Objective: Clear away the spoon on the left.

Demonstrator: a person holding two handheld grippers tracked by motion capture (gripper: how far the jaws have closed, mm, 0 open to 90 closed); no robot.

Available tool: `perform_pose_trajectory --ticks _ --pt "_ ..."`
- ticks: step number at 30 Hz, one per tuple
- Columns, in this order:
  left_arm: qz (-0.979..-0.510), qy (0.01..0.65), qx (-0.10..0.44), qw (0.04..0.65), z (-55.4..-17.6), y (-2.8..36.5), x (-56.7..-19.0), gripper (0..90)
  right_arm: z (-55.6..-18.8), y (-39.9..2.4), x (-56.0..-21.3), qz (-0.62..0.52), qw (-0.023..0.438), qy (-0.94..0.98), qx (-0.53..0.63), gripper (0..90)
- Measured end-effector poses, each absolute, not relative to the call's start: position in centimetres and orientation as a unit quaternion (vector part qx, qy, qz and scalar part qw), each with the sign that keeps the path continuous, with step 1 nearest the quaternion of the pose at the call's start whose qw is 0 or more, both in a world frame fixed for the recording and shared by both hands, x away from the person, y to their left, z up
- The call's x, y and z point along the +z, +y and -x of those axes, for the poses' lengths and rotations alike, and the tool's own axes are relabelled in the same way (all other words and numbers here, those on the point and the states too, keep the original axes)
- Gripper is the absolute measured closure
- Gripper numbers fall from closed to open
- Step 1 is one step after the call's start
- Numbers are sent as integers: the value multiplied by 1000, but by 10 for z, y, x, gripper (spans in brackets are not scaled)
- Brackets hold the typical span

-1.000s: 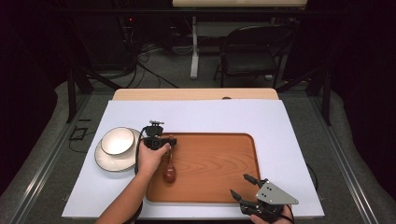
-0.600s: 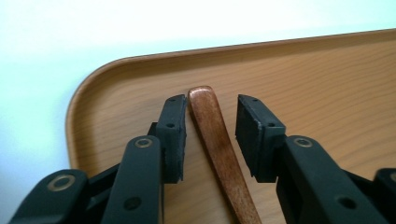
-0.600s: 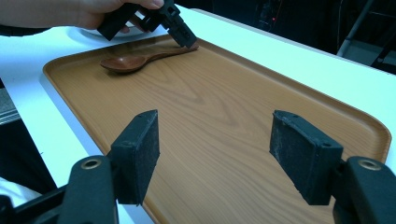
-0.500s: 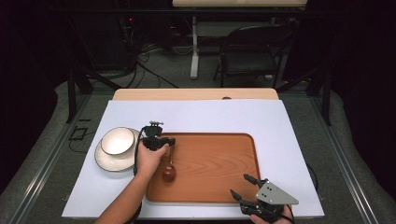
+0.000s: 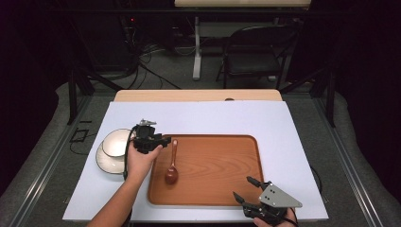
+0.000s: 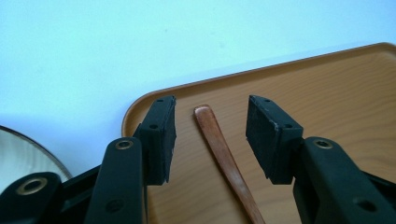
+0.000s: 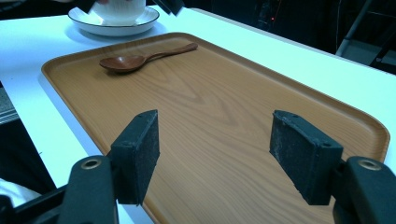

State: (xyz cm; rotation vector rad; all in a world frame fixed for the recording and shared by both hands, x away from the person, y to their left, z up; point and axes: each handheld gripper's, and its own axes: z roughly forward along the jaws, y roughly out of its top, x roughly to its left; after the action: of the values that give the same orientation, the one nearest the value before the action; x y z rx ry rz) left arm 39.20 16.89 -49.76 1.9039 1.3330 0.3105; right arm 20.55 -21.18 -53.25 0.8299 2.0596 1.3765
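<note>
Wood-grain tray [image 7: 243, 112] with a smooth satin finish, darker reddish polished wooden spoon [image 7: 140, 58], glossy white ceramic bowl [image 5: 116, 142] on a glossy saucer [image 7: 100, 29], smooth matt white worktop [image 5: 293, 142], matt black rough-faced gripper pads [image 7: 306, 154]

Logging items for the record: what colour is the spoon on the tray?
Dark reddish-brown wood; the spoon shows best in the right gripper view.

From my high view the white desk [image 5: 293, 142] was brightly lit from overhead while the room behind sat nearly black, and the picture was soft and grainy. In my left gripper view the desk surface glared with a bluish cast, and the near jaws were slightly blurred. In my right gripper view the wooden tray [image 7: 224, 107] showed crisp grain with a mild sheen, and the cup and saucer [image 7: 114, 16] at the top were softer.
</note>
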Motion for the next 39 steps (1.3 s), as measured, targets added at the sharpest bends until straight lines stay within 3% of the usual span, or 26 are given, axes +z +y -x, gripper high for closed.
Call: perform_pose_trajectory --ticks 15,26,39 --pt "-742 493 163 424 -337 207 -483 470 -205 -211 -532 -306 263 761 509 343" --pt "-741 494 193 411 -296 234 -498 460 -205 -210 -533 -307 262 761 508 341" --pt "-744 480 220 409 -281 234 -523 455 -206 -203 -536 -297 263 774 493 341"
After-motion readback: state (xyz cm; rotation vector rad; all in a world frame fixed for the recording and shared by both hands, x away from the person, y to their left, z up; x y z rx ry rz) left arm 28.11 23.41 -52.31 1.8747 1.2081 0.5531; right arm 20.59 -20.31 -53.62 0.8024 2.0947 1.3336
